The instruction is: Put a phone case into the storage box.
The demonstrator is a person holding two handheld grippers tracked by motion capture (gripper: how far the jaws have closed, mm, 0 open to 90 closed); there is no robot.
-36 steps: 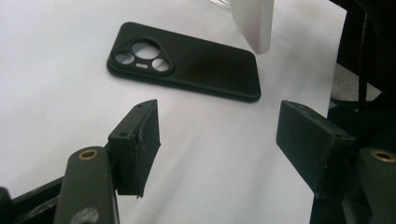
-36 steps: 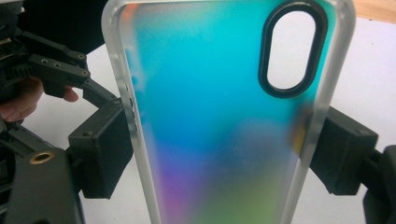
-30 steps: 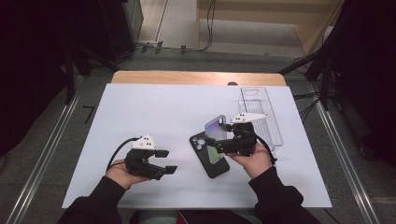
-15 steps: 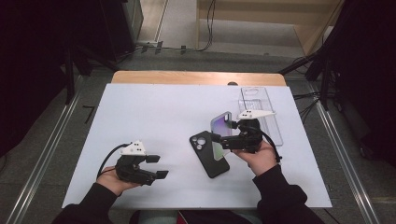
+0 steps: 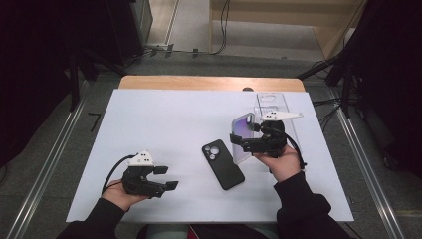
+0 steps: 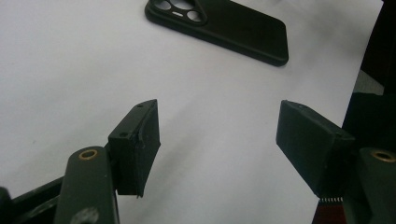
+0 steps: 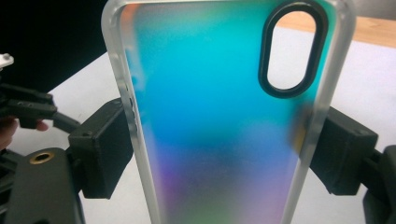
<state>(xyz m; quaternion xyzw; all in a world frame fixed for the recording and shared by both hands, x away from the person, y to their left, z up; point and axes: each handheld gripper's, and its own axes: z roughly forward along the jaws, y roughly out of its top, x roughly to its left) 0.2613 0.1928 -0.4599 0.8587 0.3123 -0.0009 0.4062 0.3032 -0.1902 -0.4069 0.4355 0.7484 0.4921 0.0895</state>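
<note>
A black phone lies camera side up in the middle of the white table. In the left gripper view the black phone sits beyond the jaws. My right gripper is shut on an iridescent blue-purple phone case, held on edge just right of the phone. Up close, the case has frosted edges and an oval camera cutout, and the right gripper clamps both long sides. My left gripper rests open near the front left with nothing between its fingers.
A clear plastic case or tray lies at the back right, behind the right hand. A wooden strip borders the table's far edge. In the right gripper view, the other hand's gripper shows far off at the left.
The left gripper has drawn back from the phone toward the front left. The right gripper has carried the iridescent case a little right and back, off the phone.
</note>
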